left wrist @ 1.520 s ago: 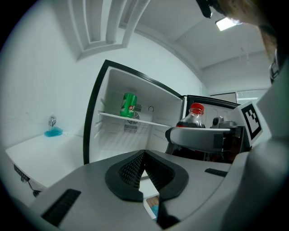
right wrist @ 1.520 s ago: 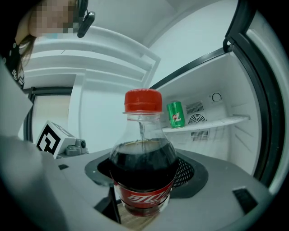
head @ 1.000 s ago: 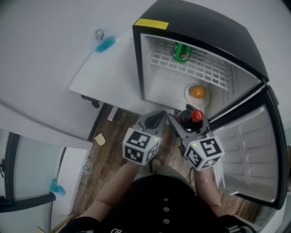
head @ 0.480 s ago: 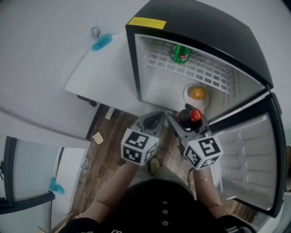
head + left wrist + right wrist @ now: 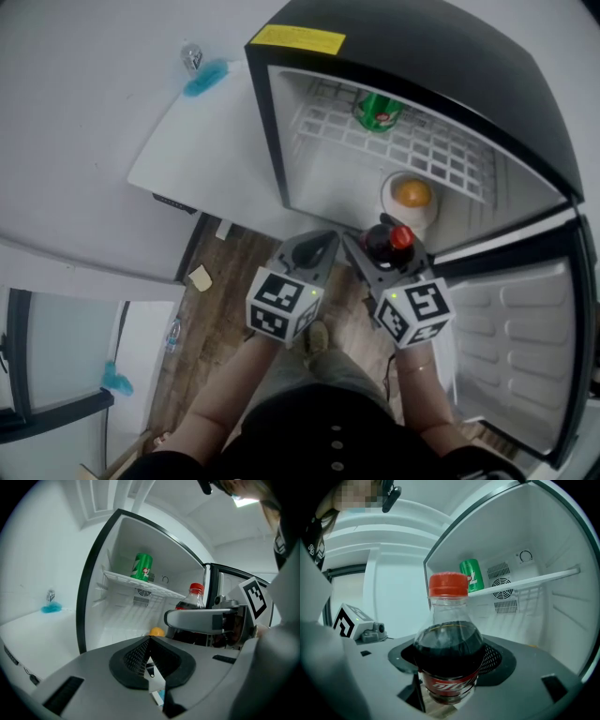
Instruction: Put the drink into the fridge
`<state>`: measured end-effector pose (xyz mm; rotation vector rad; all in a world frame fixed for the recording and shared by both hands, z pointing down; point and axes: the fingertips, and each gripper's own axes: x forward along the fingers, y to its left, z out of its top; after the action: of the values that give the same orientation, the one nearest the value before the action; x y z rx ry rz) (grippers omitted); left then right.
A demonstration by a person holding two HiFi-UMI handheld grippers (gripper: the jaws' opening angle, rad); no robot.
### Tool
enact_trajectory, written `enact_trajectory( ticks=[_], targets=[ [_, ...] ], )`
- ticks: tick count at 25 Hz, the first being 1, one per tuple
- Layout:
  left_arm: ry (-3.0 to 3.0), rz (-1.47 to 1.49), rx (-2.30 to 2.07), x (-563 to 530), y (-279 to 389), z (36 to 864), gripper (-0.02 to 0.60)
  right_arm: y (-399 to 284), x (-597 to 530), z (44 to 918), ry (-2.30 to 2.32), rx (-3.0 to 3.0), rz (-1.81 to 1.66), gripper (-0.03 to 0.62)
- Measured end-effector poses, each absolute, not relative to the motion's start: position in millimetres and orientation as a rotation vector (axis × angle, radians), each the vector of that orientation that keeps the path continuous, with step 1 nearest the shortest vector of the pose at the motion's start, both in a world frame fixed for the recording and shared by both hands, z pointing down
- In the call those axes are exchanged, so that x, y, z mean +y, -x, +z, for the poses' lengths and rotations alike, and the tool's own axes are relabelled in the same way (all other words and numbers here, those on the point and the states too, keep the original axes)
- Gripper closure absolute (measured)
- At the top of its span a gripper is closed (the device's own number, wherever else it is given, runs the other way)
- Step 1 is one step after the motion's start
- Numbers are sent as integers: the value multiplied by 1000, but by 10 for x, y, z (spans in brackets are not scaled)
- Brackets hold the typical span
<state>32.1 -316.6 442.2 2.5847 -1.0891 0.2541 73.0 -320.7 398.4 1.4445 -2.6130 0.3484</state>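
A cola bottle (image 5: 447,653) with a red cap (image 5: 401,236) stands upright between the jaws of my right gripper (image 5: 450,667), which is shut on its dark body. In the head view the right gripper (image 5: 386,246) holds it just in front of the open black fridge (image 5: 394,37), at the level of the lower compartment. To its left, my left gripper (image 5: 319,242) hangs beside it, its jaws closed together on nothing; in its own view the left gripper (image 5: 150,641) shows the pads meeting. The bottle (image 5: 192,599) appears there at the right.
A green can (image 5: 378,111) stands on the wire shelf (image 5: 431,150). An orange (image 5: 412,194) lies on a white plate (image 5: 389,202) on the fridge floor. The fridge door (image 5: 525,347) swings open at the right. A white tabletop (image 5: 197,150) with a blue item (image 5: 204,77) lies to the left.
Both grippers, and the bottle with the right one, have come a little lower and nearer to the fridge opening. The grip on the bottle is unchanged.
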Motion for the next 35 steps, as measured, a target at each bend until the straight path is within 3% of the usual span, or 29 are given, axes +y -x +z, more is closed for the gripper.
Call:
enact_trajectory(
  ticks=[35],
  targets=[
    [-2512, 191, -1181, -3852, -292, 4985, 575, -652, -4263, 4718, -1494, -2456, 121, 278]
  ],
)
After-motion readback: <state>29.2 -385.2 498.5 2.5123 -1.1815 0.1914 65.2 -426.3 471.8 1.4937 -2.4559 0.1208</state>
